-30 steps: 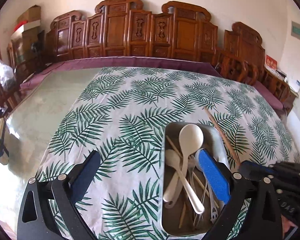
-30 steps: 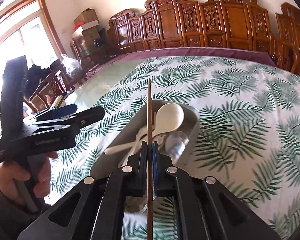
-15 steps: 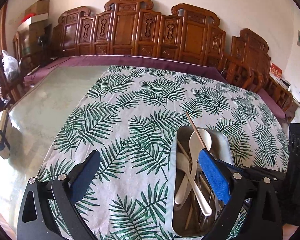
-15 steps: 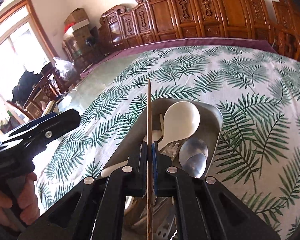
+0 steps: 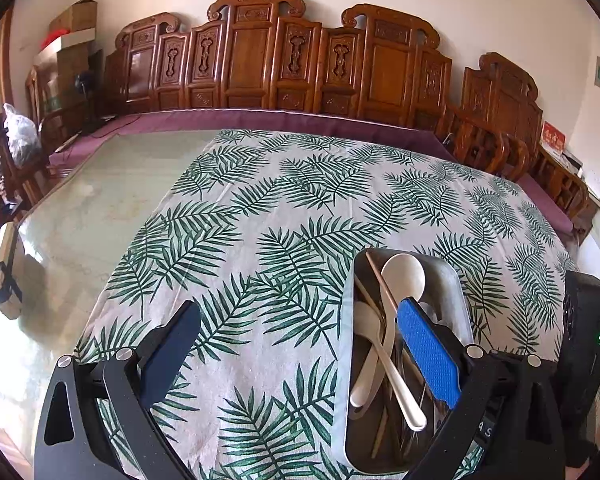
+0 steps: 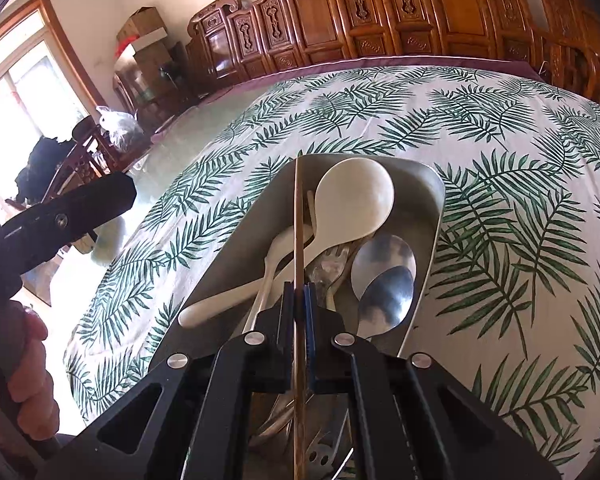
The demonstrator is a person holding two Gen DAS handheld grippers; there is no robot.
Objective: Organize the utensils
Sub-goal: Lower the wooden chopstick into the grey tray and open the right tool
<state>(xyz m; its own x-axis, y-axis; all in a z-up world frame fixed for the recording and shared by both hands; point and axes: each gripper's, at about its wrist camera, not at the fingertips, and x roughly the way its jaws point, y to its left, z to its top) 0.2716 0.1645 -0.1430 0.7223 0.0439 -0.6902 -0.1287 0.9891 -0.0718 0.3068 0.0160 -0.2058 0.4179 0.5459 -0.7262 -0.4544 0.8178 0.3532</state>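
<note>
Chopstick (image 6: 299, 216)? Where?
— Pinched in right claw (image 6: 299, 300), tip over metal tray (image 6: 432, 204) on bench.
— Left claw (image 5: 296, 344)?
— Spread, empty, beside tray.
— Advice?
— Lower it flat beside white spoon (image 6: 352, 200), then let go.

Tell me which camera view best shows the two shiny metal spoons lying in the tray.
The right wrist view: both shiny metal spoons lie unobstructed beside the large cream plastic spoon. In the left wrist view, the left gripper's blue pad hides them.
</note>
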